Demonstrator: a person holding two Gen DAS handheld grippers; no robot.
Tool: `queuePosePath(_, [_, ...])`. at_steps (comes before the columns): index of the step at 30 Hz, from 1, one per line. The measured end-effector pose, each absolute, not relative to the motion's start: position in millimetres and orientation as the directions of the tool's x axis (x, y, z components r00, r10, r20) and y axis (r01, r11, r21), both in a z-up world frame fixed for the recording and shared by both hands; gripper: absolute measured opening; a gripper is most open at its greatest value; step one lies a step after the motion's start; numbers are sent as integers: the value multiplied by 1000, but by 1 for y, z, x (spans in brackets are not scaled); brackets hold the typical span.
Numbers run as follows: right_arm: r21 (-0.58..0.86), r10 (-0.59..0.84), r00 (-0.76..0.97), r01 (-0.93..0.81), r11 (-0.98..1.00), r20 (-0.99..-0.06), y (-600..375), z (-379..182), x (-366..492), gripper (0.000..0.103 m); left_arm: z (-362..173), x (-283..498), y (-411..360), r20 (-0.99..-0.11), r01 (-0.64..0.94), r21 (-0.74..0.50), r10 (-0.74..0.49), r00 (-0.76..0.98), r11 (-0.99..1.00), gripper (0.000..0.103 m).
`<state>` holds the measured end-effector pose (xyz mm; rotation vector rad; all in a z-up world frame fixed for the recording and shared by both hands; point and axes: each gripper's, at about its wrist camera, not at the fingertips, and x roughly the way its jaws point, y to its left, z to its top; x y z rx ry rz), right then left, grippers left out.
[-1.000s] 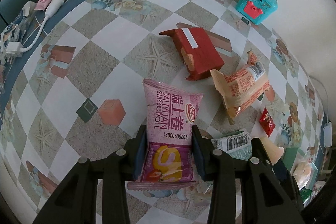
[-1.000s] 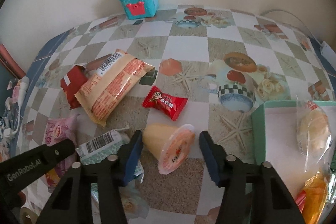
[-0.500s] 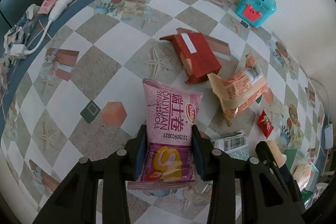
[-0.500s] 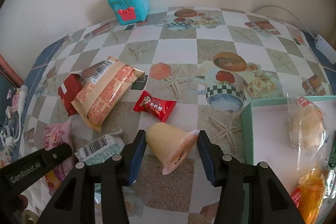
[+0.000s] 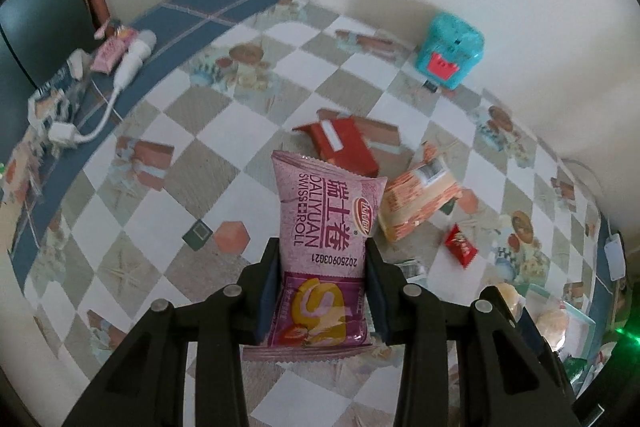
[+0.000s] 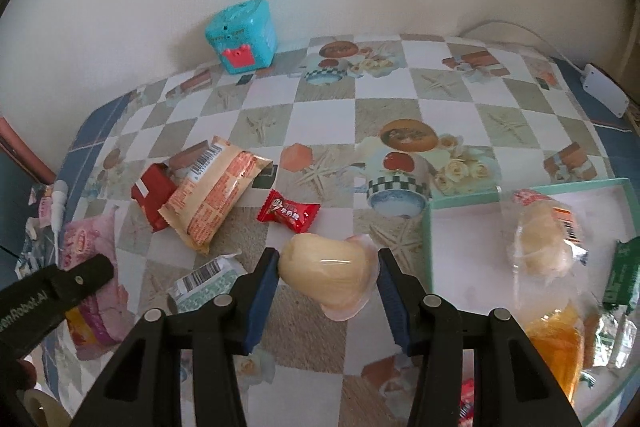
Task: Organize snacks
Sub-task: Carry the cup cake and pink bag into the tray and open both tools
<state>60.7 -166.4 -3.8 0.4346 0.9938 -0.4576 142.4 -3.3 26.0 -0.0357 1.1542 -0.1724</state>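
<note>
My left gripper (image 5: 322, 259) is shut on a pink Swiss roll packet (image 5: 326, 227) and holds it above the table. It also shows in the right wrist view (image 6: 88, 247). My right gripper (image 6: 328, 267) is shut on a pale yellow jelly cup (image 6: 328, 267), lifted off the table. A green-rimmed white tray (image 6: 460, 201) at the right holds a wrapped bun (image 6: 540, 243), an orange packet (image 6: 554, 343) and a green packet (image 6: 624, 275). On the table lie an orange-and-cream snack bag (image 6: 216, 195), a red box (image 6: 154, 195), a red candy (image 6: 290, 215) and a teal-and-white packet (image 6: 208, 277).
A teal toy box (image 6: 242, 37) stands by the back wall. A white cable with plug (image 5: 100, 107) and small items lie at the table's left edge. A white adapter (image 6: 604, 89) lies at the far right. The checkered tablecloth (image 6: 320, 119) covers the table.
Both grippers have risen with their snacks. The right gripper closed on the jelly cup and lifted it, tilting it. The left kept its hold on the Swiss roll.
</note>
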Motion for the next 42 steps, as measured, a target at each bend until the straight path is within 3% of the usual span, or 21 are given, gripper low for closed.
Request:
queuePosePath(20, [165,-277,443,732,661,-853,-237,31,-47,52,77,76,-73,-853,340,-96,-253,456,936,40])
queuePosePath(33, [181,-320,370,852,492,-872,-308,20,-111,52,61,37,-155,-860,544,-175,-396,321,821,40])
queuePosePath(42, [181,-308,361,855,485,-880,-317,11,-112,52,30,36,-187,-875,588,-205,-415,248,783,40])
